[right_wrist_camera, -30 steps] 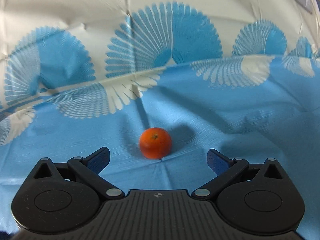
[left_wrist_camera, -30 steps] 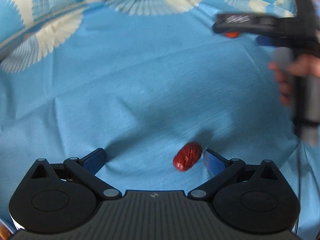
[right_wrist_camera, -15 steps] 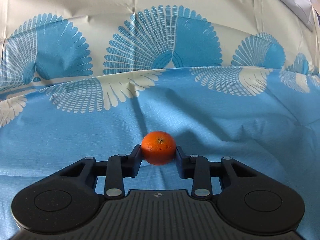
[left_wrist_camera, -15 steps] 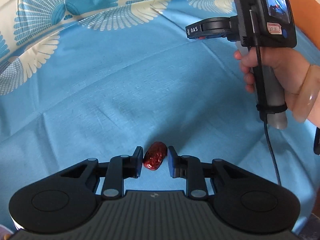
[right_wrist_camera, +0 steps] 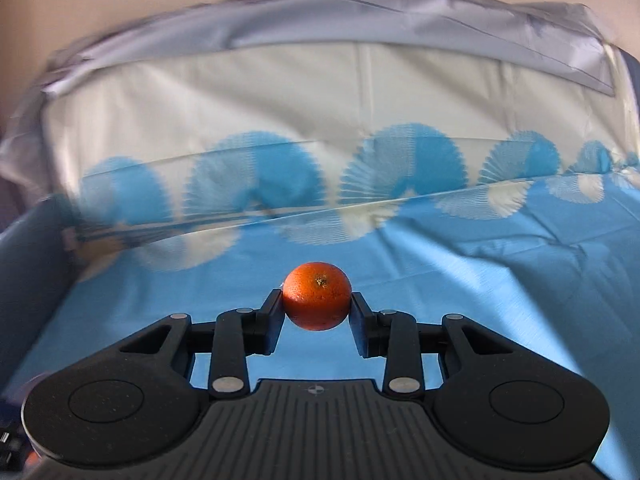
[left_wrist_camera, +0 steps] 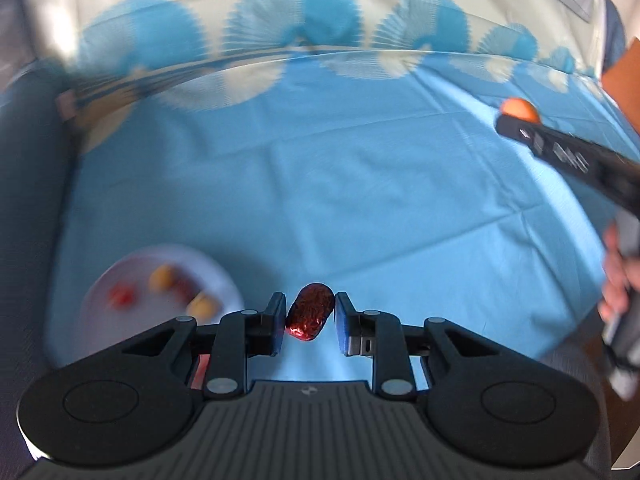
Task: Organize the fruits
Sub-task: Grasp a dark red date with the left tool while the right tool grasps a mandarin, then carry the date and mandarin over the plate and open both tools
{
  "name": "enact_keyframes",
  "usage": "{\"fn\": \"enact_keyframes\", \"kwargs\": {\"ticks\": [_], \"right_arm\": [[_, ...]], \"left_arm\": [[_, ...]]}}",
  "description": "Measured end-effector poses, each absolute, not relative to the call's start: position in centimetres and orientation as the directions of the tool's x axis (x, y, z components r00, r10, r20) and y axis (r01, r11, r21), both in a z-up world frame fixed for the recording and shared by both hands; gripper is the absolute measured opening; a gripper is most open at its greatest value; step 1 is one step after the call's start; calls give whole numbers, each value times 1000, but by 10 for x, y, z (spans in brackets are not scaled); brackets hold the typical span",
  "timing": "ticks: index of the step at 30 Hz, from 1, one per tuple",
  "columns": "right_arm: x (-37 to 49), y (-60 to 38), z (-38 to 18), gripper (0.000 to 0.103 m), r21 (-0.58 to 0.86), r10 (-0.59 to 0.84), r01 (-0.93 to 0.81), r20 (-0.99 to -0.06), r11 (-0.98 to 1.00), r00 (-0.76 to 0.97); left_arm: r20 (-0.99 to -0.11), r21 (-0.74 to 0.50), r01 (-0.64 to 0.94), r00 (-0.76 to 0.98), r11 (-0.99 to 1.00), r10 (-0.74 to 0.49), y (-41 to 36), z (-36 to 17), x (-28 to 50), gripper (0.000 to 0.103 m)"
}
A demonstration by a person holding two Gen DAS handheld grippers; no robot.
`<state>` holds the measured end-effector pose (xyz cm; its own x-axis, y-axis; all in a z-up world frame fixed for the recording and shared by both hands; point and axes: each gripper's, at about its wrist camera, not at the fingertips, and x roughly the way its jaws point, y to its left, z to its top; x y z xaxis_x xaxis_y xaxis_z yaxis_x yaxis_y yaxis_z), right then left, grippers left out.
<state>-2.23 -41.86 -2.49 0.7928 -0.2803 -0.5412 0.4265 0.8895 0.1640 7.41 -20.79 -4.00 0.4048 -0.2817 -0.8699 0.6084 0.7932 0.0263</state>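
Note:
My left gripper (left_wrist_camera: 310, 322) is shut on a wrinkled dark red date (left_wrist_camera: 310, 316) and holds it above the blue cloth. A white plate (left_wrist_camera: 120, 320) with several small red and yellow fruits lies low on the left, beside the left finger. My right gripper (right_wrist_camera: 317, 314) is shut on a small orange tangerine (right_wrist_camera: 317, 295) and holds it up off the cloth. The right gripper and its tangerine (left_wrist_camera: 519, 109) also show at the far right of the left wrist view.
A blue tablecloth (left_wrist_camera: 360, 200) with a white and blue fan pattern at its far edge covers the table. A dark blue-grey edge (left_wrist_camera: 28, 200) runs down the left side. A hand (left_wrist_camera: 618, 276) grips the right tool's handle.
Both grippers, shut on their fruits half a second ago, have lifted them off the cloth. The left view has swung left, bringing the plate into sight. One second ago both were open.

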Motion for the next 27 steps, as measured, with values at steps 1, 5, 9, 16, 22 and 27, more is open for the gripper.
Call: {"fn": "enact_keyframes", "kwargs": {"ticks": [1, 5, 9, 16, 22, 27], "right_arm": [[-34, -397, -16, 37, 163, -258, 399, -538, 902, 803], [-81, -321, 12, 37, 195, -145, 289, -536, 937, 831], [-116, -263, 26, 37, 201, -47, 190, -558, 961, 828], [-152, -190, 24, 37, 133, 22, 78, -620, 988, 784], [-169, -151, 34, 37, 32, 43, -30, -602, 999, 797], [-176, -141, 41, 37, 7, 40, -45, -595, 999, 803]], "left_arm": [[-870, 39, 593, 416, 804, -264, -190, -33, 64, 28], [-866, 66, 528, 452, 847, -215, -121, -13, 25, 28], [-856, 56, 471, 477, 880, -201, -67, 1, -9, 28], [-825, 19, 432, 516, 902, -230, -17, 12, -49, 28], [-800, -5, 417, 544, 909, -254, 0, 17, -70, 28], [-788, -17, 415, 555, 910, -268, 6, 19, -80, 29]]}}
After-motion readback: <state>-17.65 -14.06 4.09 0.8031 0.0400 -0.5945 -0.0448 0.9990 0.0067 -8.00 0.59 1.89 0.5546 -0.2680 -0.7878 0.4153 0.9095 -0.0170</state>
